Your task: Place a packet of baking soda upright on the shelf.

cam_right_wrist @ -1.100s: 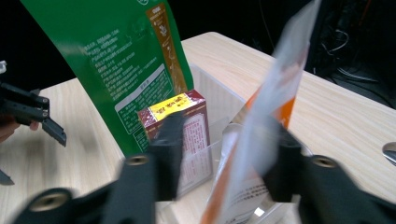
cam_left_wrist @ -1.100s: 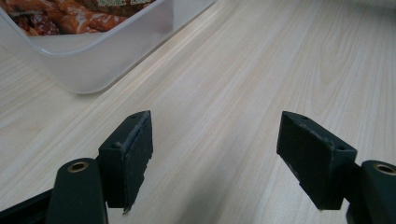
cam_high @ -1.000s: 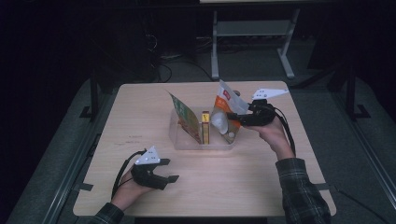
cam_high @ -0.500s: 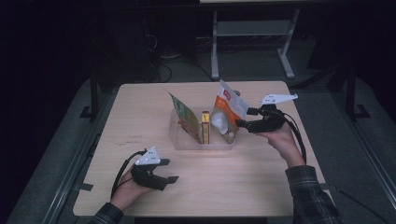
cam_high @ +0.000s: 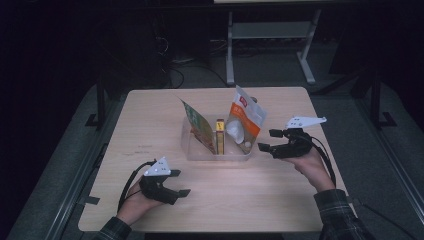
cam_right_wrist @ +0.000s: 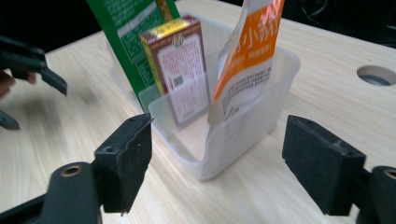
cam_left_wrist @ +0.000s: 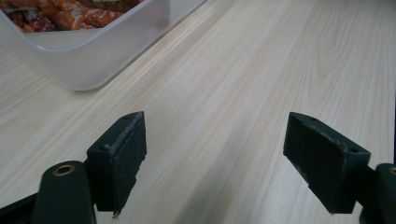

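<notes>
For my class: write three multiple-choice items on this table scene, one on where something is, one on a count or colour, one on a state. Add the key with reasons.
1. Where does the clear tub sit?
A. mid-table
B. on the floor
C. in a hand

2. How many packages stand in it?
A. one
B. three
C. five

3. The right gripper is:
A. shut on a pouch
B. open, holding nothing
C. lying on the floor

Key: A, the tub rests on the table between both hands. B, a green pouch, a small yellow and red box and an orange and white pouch. B, the right gripper view shows its fingers wide apart in front of the tub.
</notes>
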Demonstrator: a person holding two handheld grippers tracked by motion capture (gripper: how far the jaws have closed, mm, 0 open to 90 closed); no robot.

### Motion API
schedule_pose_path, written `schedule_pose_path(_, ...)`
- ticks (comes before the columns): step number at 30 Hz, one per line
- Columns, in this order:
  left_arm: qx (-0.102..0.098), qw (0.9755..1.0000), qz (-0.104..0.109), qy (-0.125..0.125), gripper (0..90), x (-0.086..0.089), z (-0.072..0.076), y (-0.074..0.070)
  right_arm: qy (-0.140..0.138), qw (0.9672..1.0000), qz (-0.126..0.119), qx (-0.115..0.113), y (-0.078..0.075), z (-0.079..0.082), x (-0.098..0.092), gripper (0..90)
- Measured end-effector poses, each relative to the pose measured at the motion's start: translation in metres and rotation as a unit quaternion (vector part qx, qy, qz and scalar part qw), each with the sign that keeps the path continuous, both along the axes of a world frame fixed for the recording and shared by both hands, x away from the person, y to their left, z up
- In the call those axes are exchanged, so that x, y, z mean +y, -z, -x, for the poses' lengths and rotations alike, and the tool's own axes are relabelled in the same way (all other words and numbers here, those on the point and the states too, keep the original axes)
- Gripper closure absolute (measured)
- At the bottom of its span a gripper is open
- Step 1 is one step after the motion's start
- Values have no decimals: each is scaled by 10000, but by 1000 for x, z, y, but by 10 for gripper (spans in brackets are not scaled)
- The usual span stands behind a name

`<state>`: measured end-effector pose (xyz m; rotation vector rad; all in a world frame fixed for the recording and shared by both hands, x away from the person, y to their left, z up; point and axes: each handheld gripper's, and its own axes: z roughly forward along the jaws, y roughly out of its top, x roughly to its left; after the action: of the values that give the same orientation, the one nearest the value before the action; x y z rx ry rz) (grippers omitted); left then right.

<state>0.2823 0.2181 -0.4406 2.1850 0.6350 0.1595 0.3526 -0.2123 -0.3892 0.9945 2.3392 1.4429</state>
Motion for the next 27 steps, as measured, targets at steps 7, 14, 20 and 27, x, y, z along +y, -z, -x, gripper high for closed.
schedule_pose_path(7, -3, 10000, 31, -56, 165, 6, 1, -1, -79, 10000, 31, -21, 9, 18, 3, 221)
schedule_pose_path(14, 7, 9999, 25, -161, 155, 15, 7, 1, -154, 9997, 203, -42, 21, 39, 11, 193)
schedule_pose_path(20, 15, 9997, 29, -257, 156, 26, 13, 2, -209, 9990, 392, -16, 33, 58, 15, 179)
schedule_pose_path(27, 62, 9995, 33, -317, 156, 32, 19, 5, -203, 9985, 499, 48, 46, 79, 16, 166)
